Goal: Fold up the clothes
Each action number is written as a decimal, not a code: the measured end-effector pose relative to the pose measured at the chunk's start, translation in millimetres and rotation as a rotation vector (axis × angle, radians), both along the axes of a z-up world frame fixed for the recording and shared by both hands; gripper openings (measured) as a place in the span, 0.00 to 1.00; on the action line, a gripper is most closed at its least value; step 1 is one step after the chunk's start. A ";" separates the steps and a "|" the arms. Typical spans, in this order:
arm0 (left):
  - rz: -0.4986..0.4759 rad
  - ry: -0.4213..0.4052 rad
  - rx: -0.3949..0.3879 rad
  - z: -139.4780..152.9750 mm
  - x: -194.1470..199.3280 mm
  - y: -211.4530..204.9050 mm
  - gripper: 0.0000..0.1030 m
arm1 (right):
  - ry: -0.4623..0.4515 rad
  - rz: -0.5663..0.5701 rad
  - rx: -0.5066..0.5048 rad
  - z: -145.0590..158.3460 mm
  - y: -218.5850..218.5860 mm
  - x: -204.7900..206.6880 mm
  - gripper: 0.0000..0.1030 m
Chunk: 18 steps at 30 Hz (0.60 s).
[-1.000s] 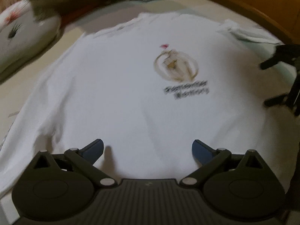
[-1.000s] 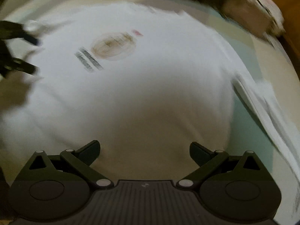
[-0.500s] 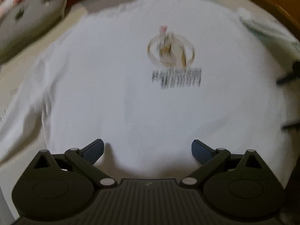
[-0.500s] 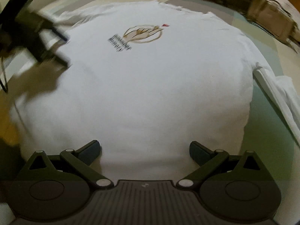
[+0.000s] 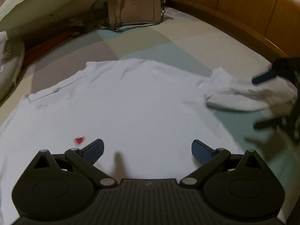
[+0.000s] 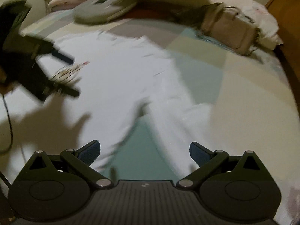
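Both grippers, left (image 5: 147, 150) and right (image 6: 143, 151), hover spread wide over the white T-shirt (image 5: 131, 108). Only the right wrist view shows its gold logo (image 6: 65, 73).

A white cotton T-shirt (image 5: 135, 105) lies spread flat on a pastel patchwork bed cover, its collar end toward the far side. One short sleeve (image 5: 241, 91) is bunched at its right edge, and a small red mark (image 5: 79, 140) shows on the fabric

bed (image 5: 187, 43): pastel patchwork sheet | far edge: beige handbag (image 5: 134, 9), pillows (image 6: 105, 9) | right edge: curved wood frame (image 5: 243, 13) | light: dim
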<state>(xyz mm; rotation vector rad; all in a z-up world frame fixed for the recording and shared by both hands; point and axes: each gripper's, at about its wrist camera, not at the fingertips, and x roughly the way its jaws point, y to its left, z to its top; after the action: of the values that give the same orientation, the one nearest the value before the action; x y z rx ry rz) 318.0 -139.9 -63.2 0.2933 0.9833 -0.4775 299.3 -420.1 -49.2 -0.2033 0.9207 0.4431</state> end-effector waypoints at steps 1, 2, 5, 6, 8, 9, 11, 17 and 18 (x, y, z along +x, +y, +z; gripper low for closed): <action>-0.001 -0.003 -0.005 -0.6 1.9 -9.5 0.96 | -0.004 -0.016 0.015 2.8 -10.5 10.0 1.00; -0.002 -0.007 -0.011 -1.3 3.8 -18.9 0.96 | 0.001 -0.030 0.033 3.6 -20.2 19.9 1.00; -0.006 -0.017 -0.027 -3.2 9.5 -47.3 0.96 | 0.033 -0.065 0.094 0.6 -46.7 51.4 1.00; -0.007 -0.020 -0.032 -3.9 11.4 -56.7 0.96 | 0.048 -0.070 0.116 -2.0 -52.7 61.2 1.00; -0.010 -0.027 -0.043 -5.2 15.2 -75.6 0.96 | 0.080 -0.075 0.159 -9.1 -62.1 81.7 1.00; -0.016 -0.027 -0.040 -5.5 14.6 -77.7 0.96 | 0.104 -0.069 0.181 -13.6 -65.4 91.1 1.00; -0.021 -0.024 -0.034 -7.0 15.8 -82.2 0.96 | 0.176 -0.037 0.224 -23.8 -67.2 107.9 1.00; -0.004 0.008 -0.042 -11.6 23.8 -82.6 0.96 | 0.399 0.045 0.377 -45.3 -70.5 140.6 1.00; -0.001 0.017 -0.046 -12.2 25.3 -82.0 0.96 | 0.441 0.058 0.414 -46.5 -71.5 141.4 1.00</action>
<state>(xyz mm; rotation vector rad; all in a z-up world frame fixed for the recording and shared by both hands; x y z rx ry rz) 343.2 -221.9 -75.4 0.2485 0.9871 -0.5032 440.7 -491.5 -95.8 0.2574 1.2304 0.7385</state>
